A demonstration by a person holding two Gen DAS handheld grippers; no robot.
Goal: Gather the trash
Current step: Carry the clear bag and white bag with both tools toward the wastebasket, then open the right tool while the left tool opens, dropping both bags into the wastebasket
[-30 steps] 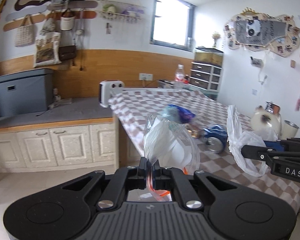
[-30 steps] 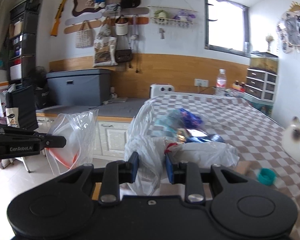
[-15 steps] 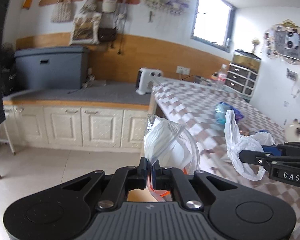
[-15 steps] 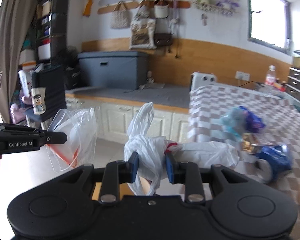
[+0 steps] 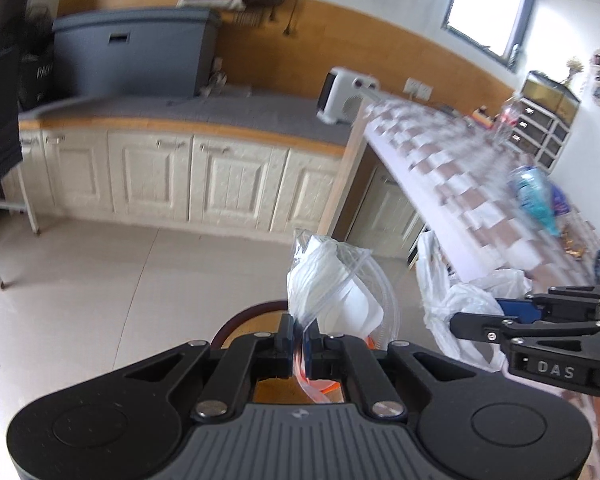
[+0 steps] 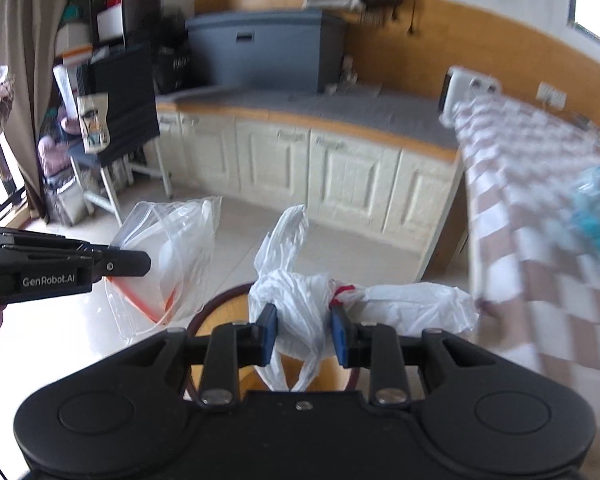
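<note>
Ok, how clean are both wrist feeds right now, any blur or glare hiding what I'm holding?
Left wrist view: the checkered table smears with motion blur and the window blows out, but the clear zip bag in the left gripper is sharp. Right wrist view: the cabinets blur, while the white plastic bag between the right gripper fingers stays crisp.

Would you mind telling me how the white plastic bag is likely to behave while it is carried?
Probably floppy: the white plastic bag droops crumpled around the right hand-held gripper. Likely light, as its thin film holds loose folds.
</note>
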